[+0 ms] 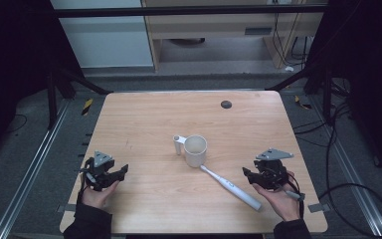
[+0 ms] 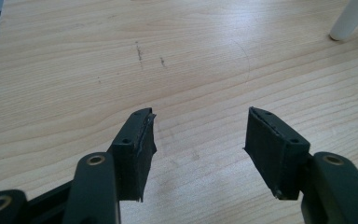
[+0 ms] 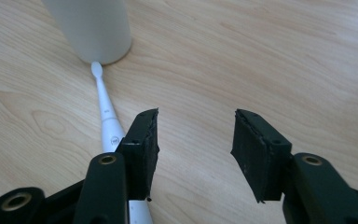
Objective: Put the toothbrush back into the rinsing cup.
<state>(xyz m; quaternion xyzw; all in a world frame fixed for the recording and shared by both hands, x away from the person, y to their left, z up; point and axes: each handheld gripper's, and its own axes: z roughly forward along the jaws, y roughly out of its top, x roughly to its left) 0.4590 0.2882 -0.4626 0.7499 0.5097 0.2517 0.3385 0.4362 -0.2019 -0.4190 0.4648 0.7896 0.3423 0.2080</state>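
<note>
there, the white toothbrush (image 1: 231, 187) lies flat on the table (image 1: 144, 114), its head touching the foot of the white cup (image 1: 195, 151). the right gripper (image 3: 195, 140) hangs just beside it, jaws apart and empty. the left gripper (image 2: 199, 140) rests well apart, also gaping, holding nothing.

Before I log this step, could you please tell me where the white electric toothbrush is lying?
In the high view, the white electric toothbrush lies flat right of centre, its head touching the white mug, beside the right tongs.
</note>
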